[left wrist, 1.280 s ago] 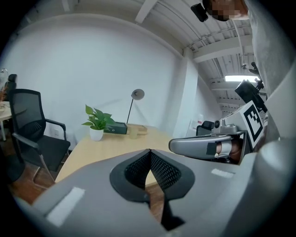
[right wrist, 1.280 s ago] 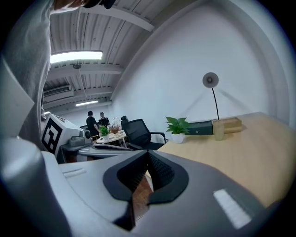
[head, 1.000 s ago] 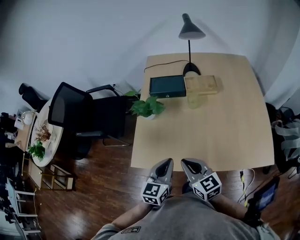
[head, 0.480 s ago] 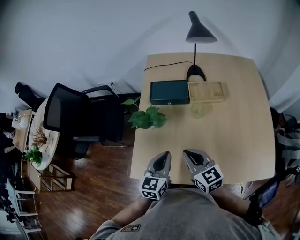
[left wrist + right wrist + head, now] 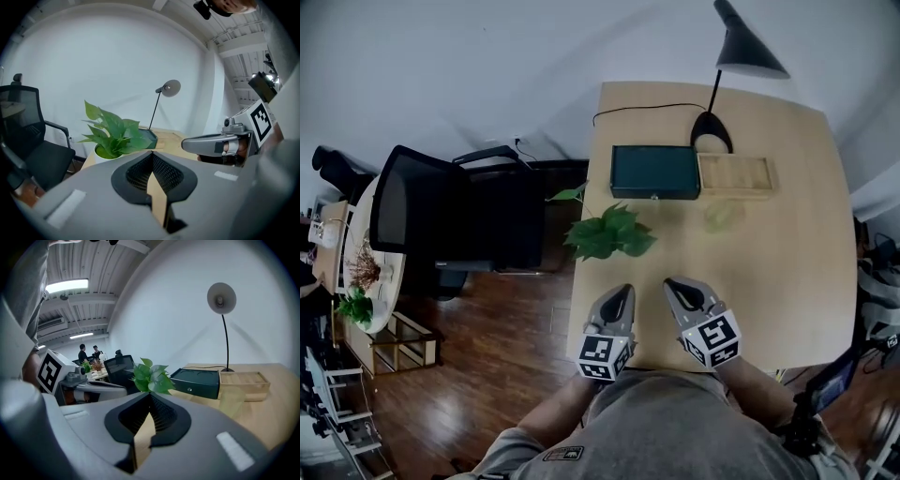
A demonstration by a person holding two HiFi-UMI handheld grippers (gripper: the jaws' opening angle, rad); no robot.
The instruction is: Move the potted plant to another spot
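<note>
Head view puts the potted plant point(image 5: 609, 234) near the left edge of the table point(image 5: 787, 281), its green leaves rising from a white pot point(image 5: 99, 154). It stands just ahead of my left gripper point(image 5: 617, 300). Beyond it are a dark box point(image 5: 655, 172), a wooden tray point(image 5: 736, 175), a pale green cup point(image 5: 719, 217) and a lamp point(image 5: 712, 131). My left gripper and right gripper point(image 5: 682, 292) both have their jaws pressed together, apart from the plant.
</note>
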